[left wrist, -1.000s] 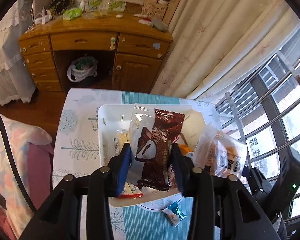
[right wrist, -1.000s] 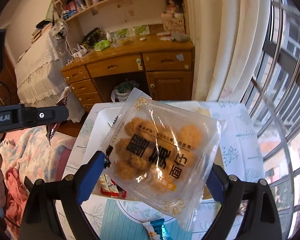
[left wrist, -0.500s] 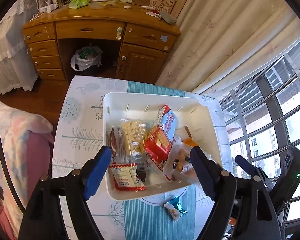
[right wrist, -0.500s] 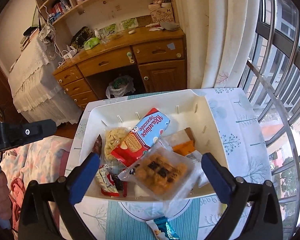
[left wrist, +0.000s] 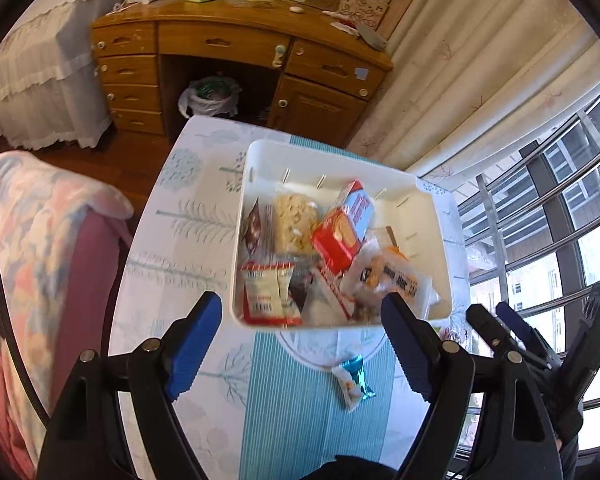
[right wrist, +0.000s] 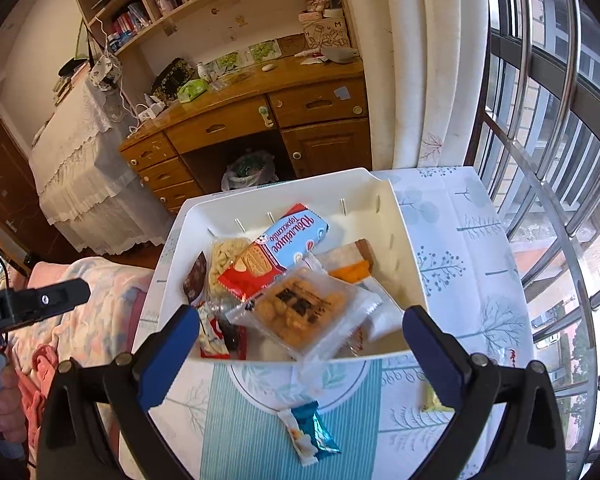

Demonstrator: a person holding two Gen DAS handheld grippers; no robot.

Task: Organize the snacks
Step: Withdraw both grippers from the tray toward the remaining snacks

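Note:
A white bin [left wrist: 332, 152] stands on the table and holds several snack packets. The brown chocolate packet [left wrist: 254, 224] leans at its left side. The clear packet of round cookies [right wrist: 300, 312] lies on top near the front wall, next to a red and blue biscuit pack [right wrist: 276, 252]. My left gripper [left wrist: 302, 344] hangs open in front of the bin with nothing between its fingers. My right gripper [right wrist: 300, 360] is open too, wide and empty, just before the bin's front wall [right wrist: 340, 356]. A small blue and white candy packet [right wrist: 310, 434] lies loose on the cloth.
A small yellow packet [right wrist: 432, 400] lies on the table at the right. The table [left wrist: 180, 248] is covered with a tree-print cloth. A wooden desk [left wrist: 240, 52] stands behind, a bed with a blanket [left wrist: 40, 240] to the left, and a barred window [right wrist: 560, 160] to the right.
My left gripper opened and let the brown packet drop into the bin. My right gripper let the cookie packet go onto the pile. Both grippers then drew back toward the table's near side.

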